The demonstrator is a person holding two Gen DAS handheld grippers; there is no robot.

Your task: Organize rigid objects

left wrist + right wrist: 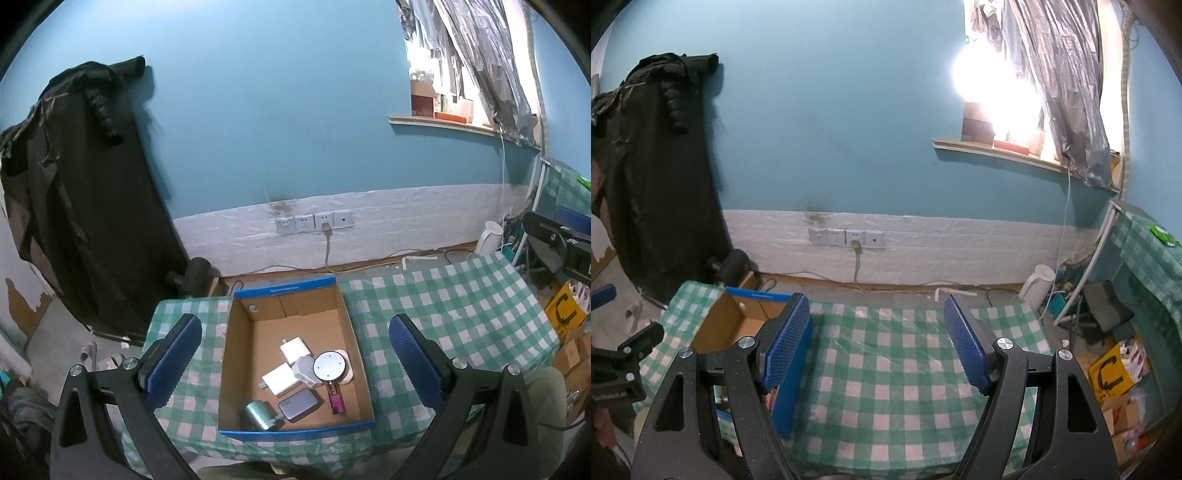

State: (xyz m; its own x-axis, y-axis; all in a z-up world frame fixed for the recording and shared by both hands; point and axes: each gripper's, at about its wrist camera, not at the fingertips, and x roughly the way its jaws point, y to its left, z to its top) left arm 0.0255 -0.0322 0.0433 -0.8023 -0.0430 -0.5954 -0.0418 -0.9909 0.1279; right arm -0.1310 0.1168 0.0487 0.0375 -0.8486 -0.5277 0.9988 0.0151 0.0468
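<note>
Cardboard box (255, 343) is sitting on the checked tablecloth (443, 306), holding 2 white chargers (282, 378). Left gripper (295, 332) is hanging released above it. Right gripper (875, 325) is hovering empty, jaws apart.

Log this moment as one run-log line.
left gripper: open, empty, above box | right gripper: open, empty, over tablecloth | box: chargers, round disc, metal cylinder

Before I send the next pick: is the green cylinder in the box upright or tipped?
Tipped. The green cylinder lies on its side in the box's near left corner, round end facing out.
</note>
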